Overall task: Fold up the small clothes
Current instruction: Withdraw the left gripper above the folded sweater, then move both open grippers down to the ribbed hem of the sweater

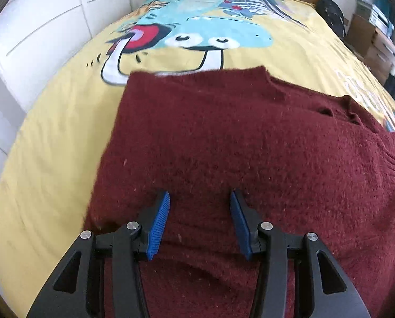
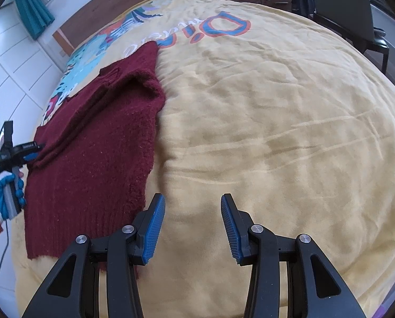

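Currently the maroon knit sweater is being hovered over by the wide-open, empty left gripper, while the equally open, empty right gripper, just beside its hem, is best being closed on that edge.

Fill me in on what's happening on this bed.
A person is folding a dark red knitted sweater on a bed covered by a yellow cartoon-print blanket, holding a claw in each hand. The sweater lies partly folded, one side turned over onto itself. The left claw is open and sits over the sweater, gripping nothing. The right claw is also open, over bare blanket just beside the sweater's ribbed hem. Neither holds fabric at this moment.
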{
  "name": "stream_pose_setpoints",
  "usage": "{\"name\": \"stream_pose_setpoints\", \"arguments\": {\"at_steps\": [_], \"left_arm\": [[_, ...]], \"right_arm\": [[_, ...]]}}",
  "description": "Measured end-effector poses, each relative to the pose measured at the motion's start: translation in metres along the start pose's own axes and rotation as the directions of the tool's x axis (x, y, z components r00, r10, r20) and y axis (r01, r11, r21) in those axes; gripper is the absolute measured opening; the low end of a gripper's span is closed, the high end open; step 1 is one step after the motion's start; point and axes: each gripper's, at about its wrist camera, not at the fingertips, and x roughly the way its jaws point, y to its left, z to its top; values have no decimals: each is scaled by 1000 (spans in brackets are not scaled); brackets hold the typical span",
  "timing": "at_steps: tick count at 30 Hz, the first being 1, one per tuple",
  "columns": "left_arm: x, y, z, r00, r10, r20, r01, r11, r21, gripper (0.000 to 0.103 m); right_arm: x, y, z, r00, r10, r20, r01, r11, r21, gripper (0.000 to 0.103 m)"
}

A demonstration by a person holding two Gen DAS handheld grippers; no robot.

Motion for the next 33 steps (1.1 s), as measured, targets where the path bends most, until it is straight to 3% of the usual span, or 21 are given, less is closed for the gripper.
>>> {"name": "stream_pose_setpoints", "arguments": {"at_steps": [6,12,17,19,26,33], "left_arm": [[-11,-5,-10,1000,-14,-2,14,1000,-3,43],[-38,-54,-7,996,-68,56,65,996,56,43],[-26,-98,-12,994,-109,15,106,988,112,43],[-18,-109,-20,994,-107,-13,108,985,135,52],[-39,-105,-30,990,-144,-9,143,971,192,53],[-62,-69,-36,989,-151,-2,149,977,152,57]], "right_arm": [[1,0,0,1000,7,2,-7,1000,-2,45],[2,-2,0,1000,14,2,-14,1000,4,45],[-2,-10,1,1000,8,9,-8,1000,17,45],[-3,-15,2,1000,5,11,-5,1000,25,45],[-8,-20,1,1000,9,21,-10,999,37,45],[-16,-10,-2,999,31,32,-31,999,20,45]]}}
